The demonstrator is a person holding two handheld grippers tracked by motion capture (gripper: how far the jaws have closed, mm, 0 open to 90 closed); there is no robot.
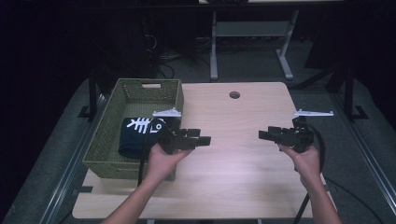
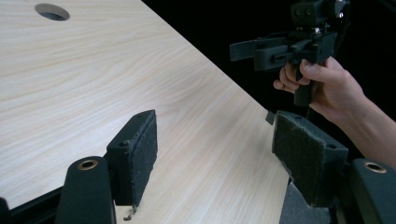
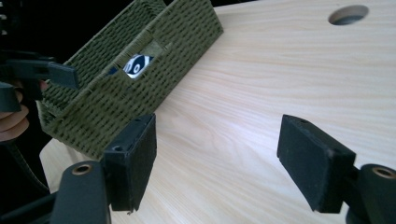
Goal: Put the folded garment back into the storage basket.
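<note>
High view: left gripper [image 1: 198,138] and right gripper [image 1: 271,135] both spread, empty; careless reach could snag basket [image 1: 112,135] rim, missing folded cloth [image 1: 135,135].

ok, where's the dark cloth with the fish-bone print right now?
In the high view the dark cloth lies inside the green basket at the table's left side, just behind the left claw.

Bare wooden table [image 1: 243,158], cable hole [image 1: 234,95]
</note>
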